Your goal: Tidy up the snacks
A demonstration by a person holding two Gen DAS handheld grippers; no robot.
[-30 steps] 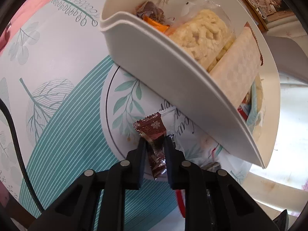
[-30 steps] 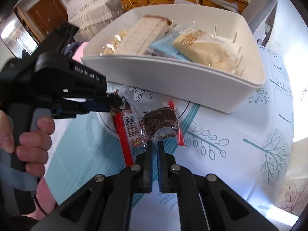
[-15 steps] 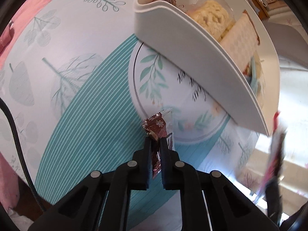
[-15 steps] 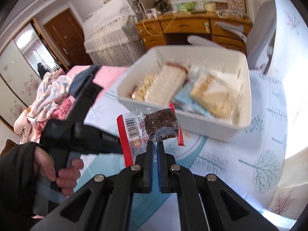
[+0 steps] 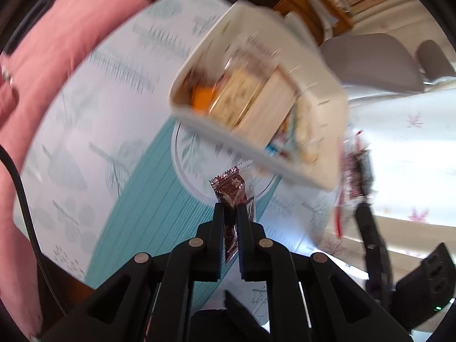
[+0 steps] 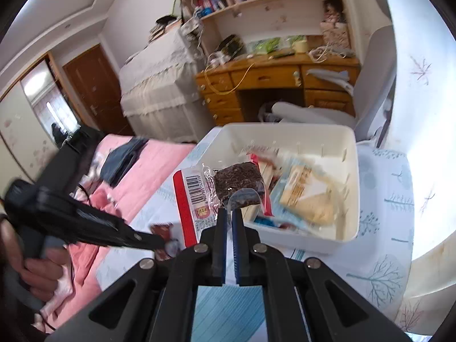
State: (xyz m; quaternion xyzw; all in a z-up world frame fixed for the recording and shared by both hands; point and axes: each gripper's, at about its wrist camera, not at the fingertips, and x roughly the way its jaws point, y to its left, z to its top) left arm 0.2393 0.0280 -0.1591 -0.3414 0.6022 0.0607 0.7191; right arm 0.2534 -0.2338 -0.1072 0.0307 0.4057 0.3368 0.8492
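Much of the left wrist view is smeared by motion blur, so the packets inside the white bin (image 5: pixel 256 142) read only as patches of orange, tan and cream, and no label on them can be made out. The left gripper (image 5: pixel 230 209) is sharp, though: its jaws are clamped on a small brown foil candy (image 5: pixel 229 189) with pale ornament, whose crimped top stands above the fingertips on the near side of the bin, clear of the leaf-print tablecloth (image 5: pixel 99 108). The candy's lower end is hidden between the jaws. To the right of the bin a red and clear smear is the other packet, too blurred to read.

In the right wrist view the right gripper (image 6: pixel 229 213) is pinched tight on the clear edge of a red-edged snack packet (image 6: pixel 199 193) that shows a dark, grainy block inside; the packet hangs in front of the bin's near left corner. A barcode and a strip of small print sit on its white label, along with a round orange mark, but none of the characters is legible. The left gripper's body, held by a hand (image 6: pixel 40 268), is blurred to the left of the bin. A tan packet (image 6: pixel 306 196) in the bin carries writing too soft to read.
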